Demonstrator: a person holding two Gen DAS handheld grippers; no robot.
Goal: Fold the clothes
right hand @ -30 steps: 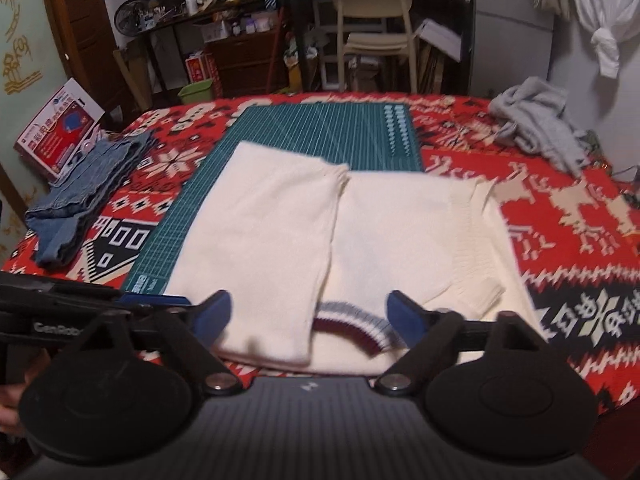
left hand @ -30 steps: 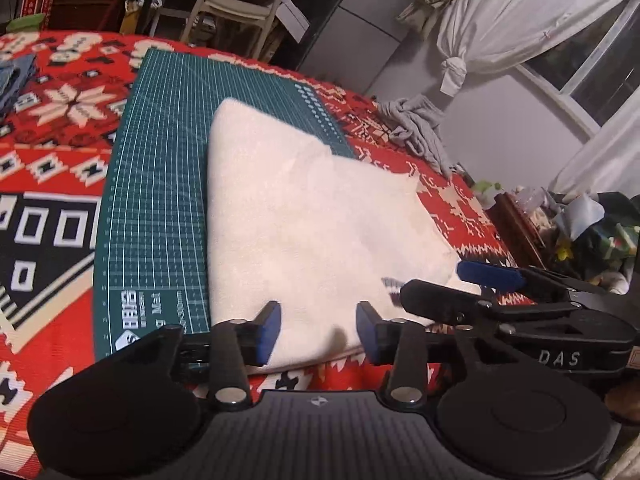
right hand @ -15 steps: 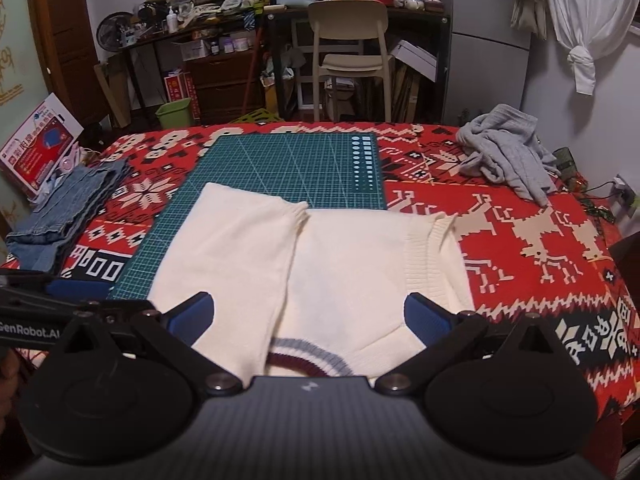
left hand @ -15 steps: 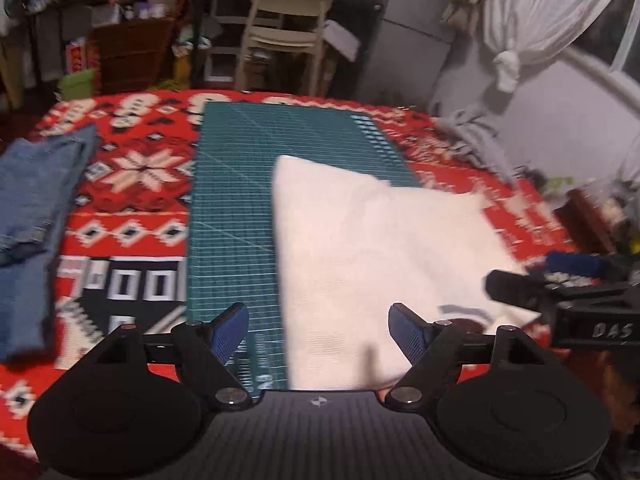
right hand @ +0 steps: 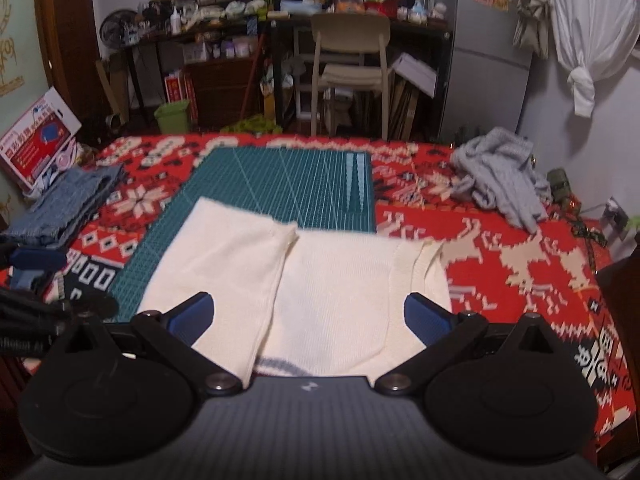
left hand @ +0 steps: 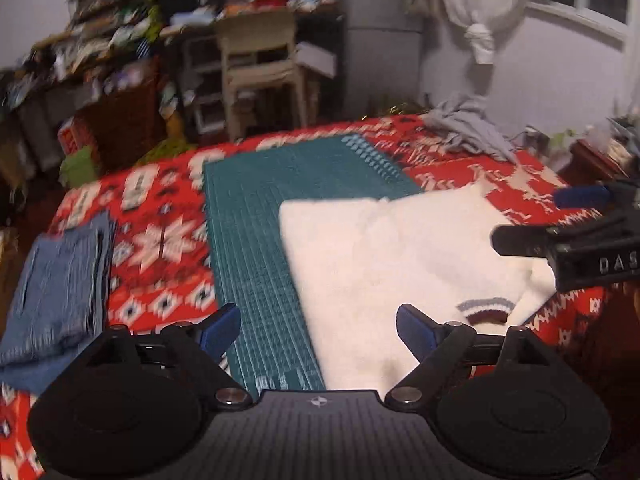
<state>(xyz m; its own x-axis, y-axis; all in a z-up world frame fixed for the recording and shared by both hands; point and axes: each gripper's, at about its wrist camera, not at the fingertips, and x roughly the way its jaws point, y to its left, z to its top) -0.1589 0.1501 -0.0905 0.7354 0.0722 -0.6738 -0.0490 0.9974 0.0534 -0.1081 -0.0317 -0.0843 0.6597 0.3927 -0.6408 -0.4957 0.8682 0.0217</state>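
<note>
I'm seeing a cream knit sweater (right hand: 336, 292), soft and matt, lying on a smooth green cutting mat (right hand: 288, 176) over a woven patterned red cloth (right hand: 520, 264).

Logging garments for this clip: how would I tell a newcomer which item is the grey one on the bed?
Start from the red patterned blanket and find the green cutting mat in its middle. Go past the mat's far right corner, toward the wall, to the grey garment. Unlike the flat cream sweater and the stacked blue jeans, it lies in a crumpled heap.
</note>
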